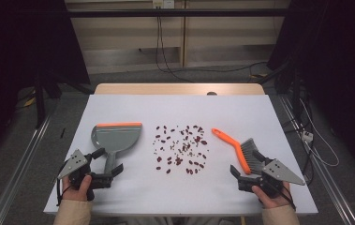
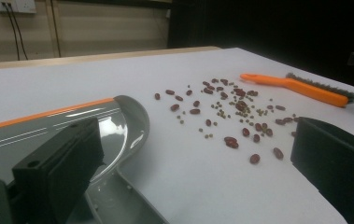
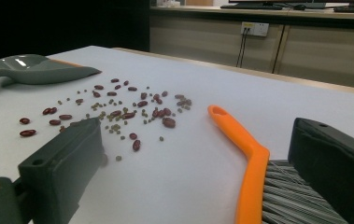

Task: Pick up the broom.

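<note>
A grey dustpan (image 1: pixel 117 137) with an orange lip lies left of centre on the white table (image 1: pixel 180 105). Its handle runs back between the wide-apart jaws of my left gripper (image 1: pixel 107 161), which is open and not pressing on it. Red beans and small green ones (image 1: pixel 181 147) are scattered mid-table. To their right lies an orange-handled brush (image 1: pixel 233 146) with grey bristles. My right gripper (image 1: pixel 247 164) is open, with the brush's bristle end between its jaws. In the left gripper view the dustpan (image 2: pixel 48 130) is by the left jaw. In the right gripper view the brush (image 3: pixel 247 144) lies near the right jaw.
The table's front edge is just behind both hands. Its wooden far edge (image 1: pixel 180 88) borders the floor, where cables trail. Metal rails run along both sides of the table. In the left gripper view the beans (image 2: pixel 230 107) and the brush (image 2: pixel 300 88) lie ahead to the right.
</note>
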The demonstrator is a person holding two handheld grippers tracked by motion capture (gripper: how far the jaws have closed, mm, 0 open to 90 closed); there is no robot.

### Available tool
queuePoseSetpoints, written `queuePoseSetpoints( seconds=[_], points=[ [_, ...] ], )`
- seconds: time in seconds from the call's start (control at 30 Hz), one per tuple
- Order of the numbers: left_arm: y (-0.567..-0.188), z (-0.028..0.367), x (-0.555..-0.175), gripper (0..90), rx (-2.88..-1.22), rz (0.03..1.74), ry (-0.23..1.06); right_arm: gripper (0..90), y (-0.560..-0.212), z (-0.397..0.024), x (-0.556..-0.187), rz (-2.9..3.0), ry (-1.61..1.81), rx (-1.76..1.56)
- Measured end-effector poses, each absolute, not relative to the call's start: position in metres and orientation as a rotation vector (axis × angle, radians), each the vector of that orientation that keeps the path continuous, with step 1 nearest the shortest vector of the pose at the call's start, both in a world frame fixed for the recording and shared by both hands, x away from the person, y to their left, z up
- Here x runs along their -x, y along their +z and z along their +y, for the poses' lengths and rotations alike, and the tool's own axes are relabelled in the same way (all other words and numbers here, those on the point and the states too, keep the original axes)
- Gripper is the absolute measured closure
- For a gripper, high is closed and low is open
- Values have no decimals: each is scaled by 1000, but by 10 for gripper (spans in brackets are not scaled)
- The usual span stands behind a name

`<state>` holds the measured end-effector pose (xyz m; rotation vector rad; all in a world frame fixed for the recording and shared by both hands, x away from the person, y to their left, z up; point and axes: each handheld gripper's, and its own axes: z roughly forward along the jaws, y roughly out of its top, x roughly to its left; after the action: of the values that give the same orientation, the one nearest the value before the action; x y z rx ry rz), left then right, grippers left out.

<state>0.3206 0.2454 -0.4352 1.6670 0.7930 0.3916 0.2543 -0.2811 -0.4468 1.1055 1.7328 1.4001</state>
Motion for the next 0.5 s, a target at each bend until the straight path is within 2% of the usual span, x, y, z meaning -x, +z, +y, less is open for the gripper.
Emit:
queuePoseSetpoints(
  seconds=[0.33,0.5],
  points=[
    [-434,246,-320,21,-1665,794,387,29,-441,-281,-259,1752,1401,-1103],
    [-435,244,-321,21,-1670,783,372,36,-432,-283,-273,1774,1363,-1149]
  ],
)
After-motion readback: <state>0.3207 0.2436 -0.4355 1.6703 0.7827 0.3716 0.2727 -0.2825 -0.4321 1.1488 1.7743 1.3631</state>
